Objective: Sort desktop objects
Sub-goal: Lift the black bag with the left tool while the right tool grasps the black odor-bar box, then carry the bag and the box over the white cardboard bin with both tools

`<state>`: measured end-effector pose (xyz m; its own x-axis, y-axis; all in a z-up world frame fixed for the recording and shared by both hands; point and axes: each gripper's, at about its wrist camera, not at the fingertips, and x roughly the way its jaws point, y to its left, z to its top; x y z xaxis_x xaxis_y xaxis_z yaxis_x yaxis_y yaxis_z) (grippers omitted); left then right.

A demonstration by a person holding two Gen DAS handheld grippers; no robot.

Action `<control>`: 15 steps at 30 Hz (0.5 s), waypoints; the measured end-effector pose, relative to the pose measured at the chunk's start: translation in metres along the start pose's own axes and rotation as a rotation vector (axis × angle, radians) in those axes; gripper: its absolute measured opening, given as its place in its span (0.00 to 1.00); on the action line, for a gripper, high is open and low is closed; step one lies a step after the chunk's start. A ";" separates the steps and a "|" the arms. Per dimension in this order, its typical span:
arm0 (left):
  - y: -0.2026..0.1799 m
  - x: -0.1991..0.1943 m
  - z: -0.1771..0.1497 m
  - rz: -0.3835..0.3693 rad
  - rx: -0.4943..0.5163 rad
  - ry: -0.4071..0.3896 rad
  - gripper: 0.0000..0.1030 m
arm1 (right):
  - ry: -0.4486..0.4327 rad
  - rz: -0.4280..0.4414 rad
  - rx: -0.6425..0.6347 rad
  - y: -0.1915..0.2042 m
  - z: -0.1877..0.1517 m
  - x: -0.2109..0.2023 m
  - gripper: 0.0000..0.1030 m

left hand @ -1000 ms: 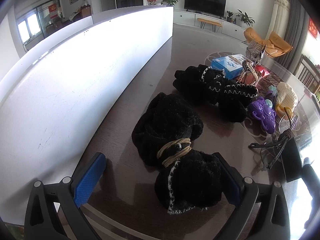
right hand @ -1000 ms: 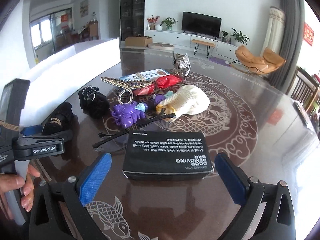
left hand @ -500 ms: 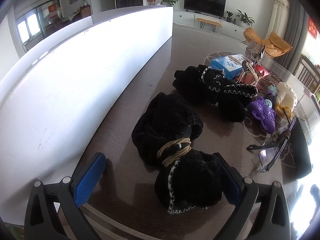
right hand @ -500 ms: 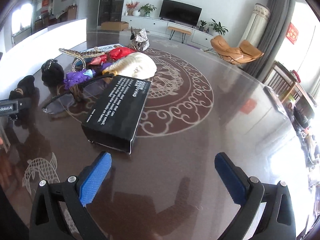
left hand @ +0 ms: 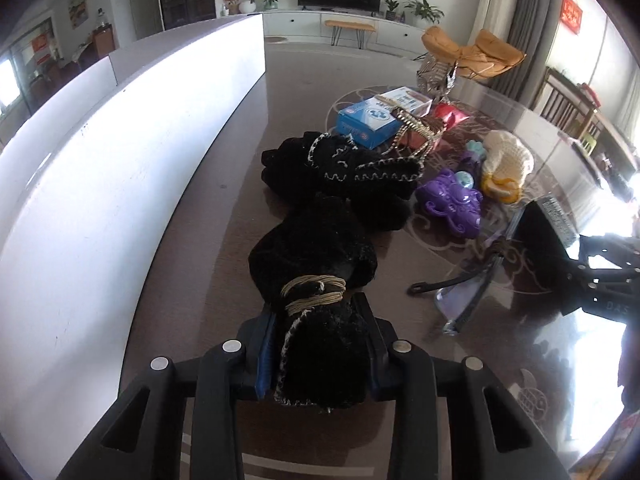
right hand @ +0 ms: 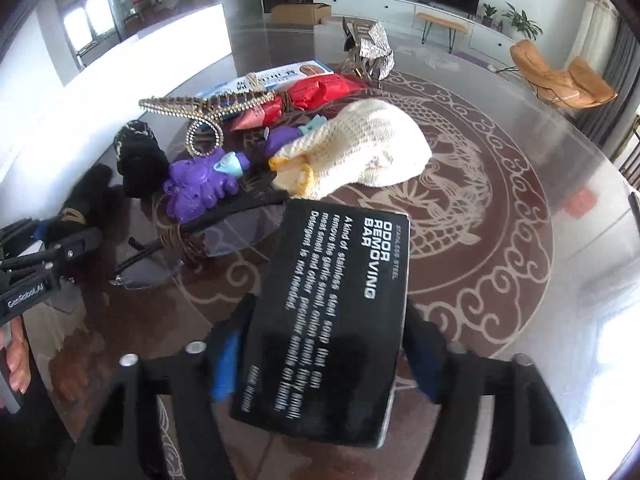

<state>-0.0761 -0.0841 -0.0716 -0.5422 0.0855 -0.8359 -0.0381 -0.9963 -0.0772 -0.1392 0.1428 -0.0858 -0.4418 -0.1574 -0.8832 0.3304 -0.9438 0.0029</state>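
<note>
A black plush bow tied with tan cord (left hand: pixel 312 248) lies on the dark glass table (left hand: pixel 240 208). My left gripper (left hand: pixel 320 356) is closing on its near lobe, and both blue pads press into the plush. In the right wrist view, a black box printed "Odor Removing Bar" (right hand: pixel 344 280) sits between the fingers of my right gripper (right hand: pixel 326 320). Those jaws are closing too, and the pads touch the box's long sides. The box hides most of both pads.
A second black bow (left hand: pixel 340 172), a blue box (left hand: pixel 368 120), a rhinestone hair clip (left hand: pixel 416 132), a purple toy (left hand: pixel 452 200), a cream knitted piece (left hand: pixel 506 160) and glasses (left hand: pixel 468 292) crowd the middle. A white partition (left hand: pixel 100 160) runs along the left.
Both grippers stood wide open before. The left has now shut on the plush bow. The right swung back over the black box and closed around it.
</note>
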 end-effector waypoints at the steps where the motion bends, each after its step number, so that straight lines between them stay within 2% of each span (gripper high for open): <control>1: 0.000 -0.008 -0.004 -0.019 0.003 -0.018 0.33 | 0.003 0.017 0.002 -0.003 0.000 -0.005 0.58; 5: -0.008 -0.037 -0.018 -0.078 0.014 -0.049 0.32 | -0.019 0.064 0.013 -0.014 -0.017 -0.036 0.58; 9: -0.011 -0.066 -0.028 -0.139 -0.025 -0.085 0.32 | -0.033 0.082 0.040 -0.025 -0.035 -0.067 0.58; 11: -0.010 -0.079 -0.021 -0.166 -0.052 -0.115 0.32 | -0.046 0.089 0.050 -0.031 -0.037 -0.081 0.58; 15: 0.012 -0.113 -0.001 -0.196 -0.107 -0.173 0.32 | -0.067 0.082 0.022 -0.027 -0.017 -0.106 0.58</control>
<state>-0.0141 -0.1062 0.0217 -0.6686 0.2640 -0.6952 -0.0720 -0.9534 -0.2929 -0.0868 0.1900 -0.0007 -0.4689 -0.2525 -0.8464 0.3492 -0.9332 0.0849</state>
